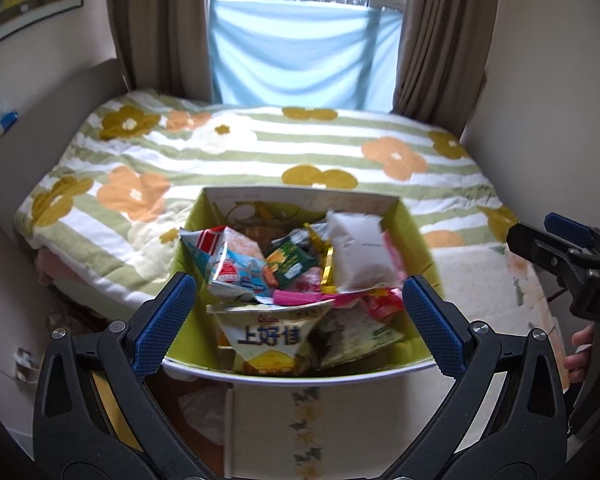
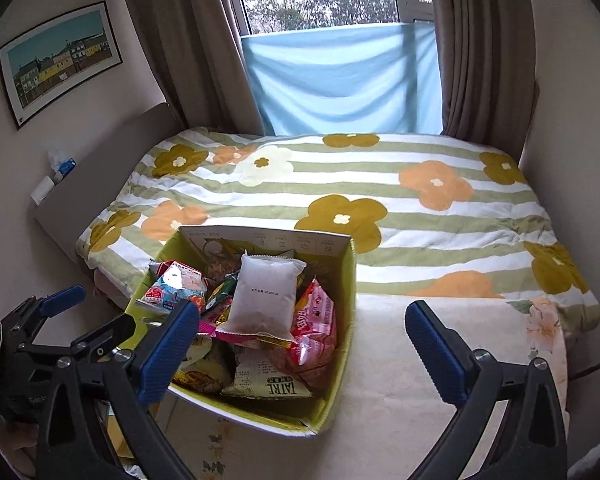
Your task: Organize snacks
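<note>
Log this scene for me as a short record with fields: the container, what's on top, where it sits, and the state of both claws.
container: open green cardboard box, full of snack packets
top item: white packet lying on the pile
other items: pink packet; yellow chip bag at the near side
surface: cream floral cloth in front of a bed with a flowered quilt
left claw: open, empty
right claw: open, empty
</note>
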{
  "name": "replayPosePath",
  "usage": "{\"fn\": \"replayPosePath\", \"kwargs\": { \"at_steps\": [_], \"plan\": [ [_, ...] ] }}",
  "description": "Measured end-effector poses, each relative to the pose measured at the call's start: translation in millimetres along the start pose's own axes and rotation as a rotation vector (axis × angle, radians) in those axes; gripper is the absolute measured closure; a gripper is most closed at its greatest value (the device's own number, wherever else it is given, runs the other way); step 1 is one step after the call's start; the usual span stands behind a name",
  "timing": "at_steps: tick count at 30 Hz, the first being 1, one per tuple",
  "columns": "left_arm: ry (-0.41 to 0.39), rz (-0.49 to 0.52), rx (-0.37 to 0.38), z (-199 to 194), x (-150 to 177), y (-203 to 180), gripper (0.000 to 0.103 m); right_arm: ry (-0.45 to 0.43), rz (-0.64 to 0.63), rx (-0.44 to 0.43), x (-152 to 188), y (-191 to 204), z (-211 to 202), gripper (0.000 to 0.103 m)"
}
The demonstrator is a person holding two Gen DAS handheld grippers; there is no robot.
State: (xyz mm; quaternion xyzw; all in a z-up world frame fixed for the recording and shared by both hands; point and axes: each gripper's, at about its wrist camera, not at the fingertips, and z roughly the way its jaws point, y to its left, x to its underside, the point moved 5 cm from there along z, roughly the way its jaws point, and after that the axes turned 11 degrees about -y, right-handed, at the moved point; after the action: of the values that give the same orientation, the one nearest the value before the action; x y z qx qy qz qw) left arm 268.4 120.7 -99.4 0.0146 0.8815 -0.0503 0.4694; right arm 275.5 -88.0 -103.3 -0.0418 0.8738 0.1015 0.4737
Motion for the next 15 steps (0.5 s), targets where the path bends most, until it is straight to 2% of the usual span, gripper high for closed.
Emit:
{"fn": "replayPosePath", "kwargs": {
  "at_steps": [8,12,15],
  "plan": [
    [-0.182,0.013,0.019,-96,0,-65,0.000,-0.138,-0.077,0.126,10,-38,-109,0.001],
    [-0.227,0.040,0.019,-133,13,-93,0.000,-0.194,-0.048,0.172,25,-55,-155,0.001],
    [-0.242,0.054,0.009,-153,26,-106,0.000,-0.204,-0.038,0.207,39,-63,-178,0.001]
  ]
}}
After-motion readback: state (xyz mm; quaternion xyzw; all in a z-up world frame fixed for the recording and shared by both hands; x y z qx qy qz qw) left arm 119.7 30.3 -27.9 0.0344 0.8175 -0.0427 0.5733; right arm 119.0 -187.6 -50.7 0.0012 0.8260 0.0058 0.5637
